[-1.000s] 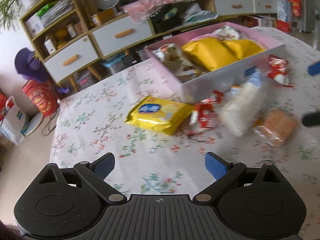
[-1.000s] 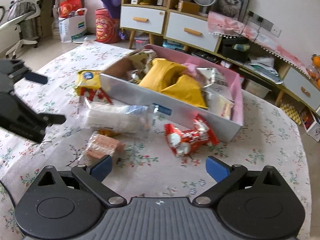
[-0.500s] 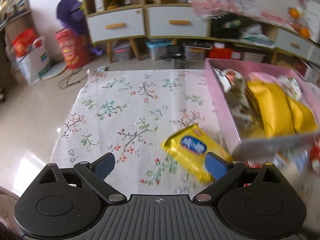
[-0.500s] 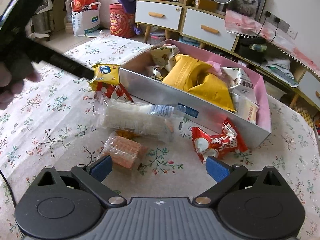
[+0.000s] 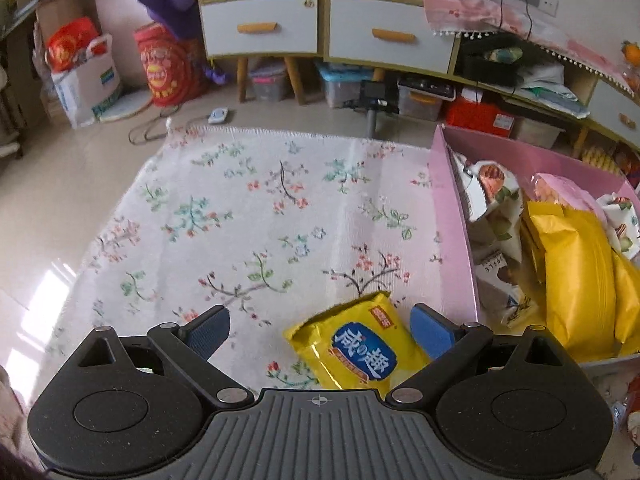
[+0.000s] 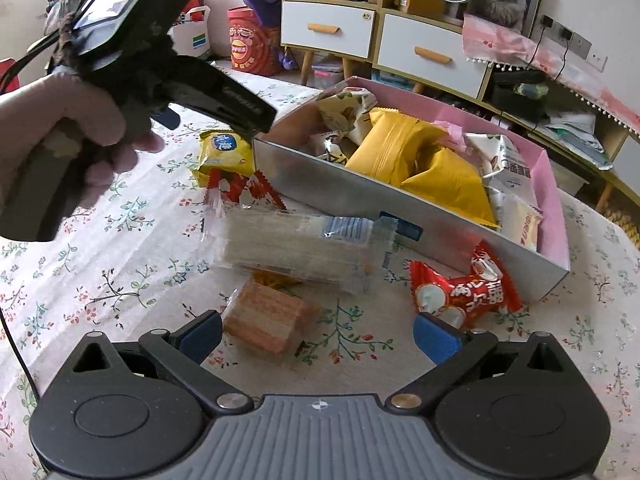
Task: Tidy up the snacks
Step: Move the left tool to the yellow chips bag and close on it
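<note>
1. The yellow packet, glossy and pillow-shaped with a blue oval label, lies flat on the flowered tablecloth, its long axis running diagonally from near the box away to the left.
2. The left gripper hangs spread wide over it, the packet between the blue pads.
3. The pink-lined cardboard box sits just beside it, full of crinkly bags.
4. The right gripper is spread too, above a clear-wrapped wafer block.

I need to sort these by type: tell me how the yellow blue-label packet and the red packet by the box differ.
The yellow packet lies flat at the box's left end; the red packet sits crumpled against its long silver side. Yellow carries a blue oval label; red shows white print. Both lie on the floral cloth, outside the box.
</note>
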{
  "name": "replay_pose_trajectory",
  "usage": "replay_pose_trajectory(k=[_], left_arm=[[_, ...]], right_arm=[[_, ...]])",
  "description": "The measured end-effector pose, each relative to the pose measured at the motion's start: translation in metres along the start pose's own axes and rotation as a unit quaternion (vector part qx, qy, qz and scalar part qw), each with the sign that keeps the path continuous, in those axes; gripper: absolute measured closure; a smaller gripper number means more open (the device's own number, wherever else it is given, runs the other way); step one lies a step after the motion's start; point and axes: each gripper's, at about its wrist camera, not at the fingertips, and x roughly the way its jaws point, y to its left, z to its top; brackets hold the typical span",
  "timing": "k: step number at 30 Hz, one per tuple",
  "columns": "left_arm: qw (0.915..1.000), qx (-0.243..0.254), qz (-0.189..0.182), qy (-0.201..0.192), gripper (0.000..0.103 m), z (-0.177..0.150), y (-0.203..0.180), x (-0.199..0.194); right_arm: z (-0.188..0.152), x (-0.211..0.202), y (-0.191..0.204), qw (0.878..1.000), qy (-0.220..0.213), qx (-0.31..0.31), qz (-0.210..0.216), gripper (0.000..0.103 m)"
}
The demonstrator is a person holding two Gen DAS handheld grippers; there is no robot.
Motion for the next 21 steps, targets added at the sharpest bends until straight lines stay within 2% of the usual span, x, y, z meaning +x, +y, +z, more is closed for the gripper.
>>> replay_pose_trajectory(k=[6,9,14,18,21], left_arm=[[0.9998,-0.009,-0.013,0.008,0.005,-0.012,0.011,0.002],[0.9995,0.031,0.003,0.003,0.005,-0.021,0.012,-0.002],[0.9982,0.058,0.011,0.011,0.005,-0.027,0.019,-0.011],[0.9938,0.108,0.026,0.004,0.005,-0.032,0.018,-0.020],[0.9914,0.129,0.022,-0.003,0.005,-0.036,0.019,-0.024]], right_arm=[[0.001,0.003,0.000,1.000,0.000,0.004,0.006,0.019],[0.001,0.005,0.001,1.000,0.003,0.002,0.007,0.019],[0.001,0.005,0.003,1.000,0.004,0.000,0.005,0.019],[0.000,0.003,0.003,1.000,0.003,-0.004,0.001,0.019],[-0.001,0.002,0.003,1.000,0.003,-0.005,-0.003,0.019]])
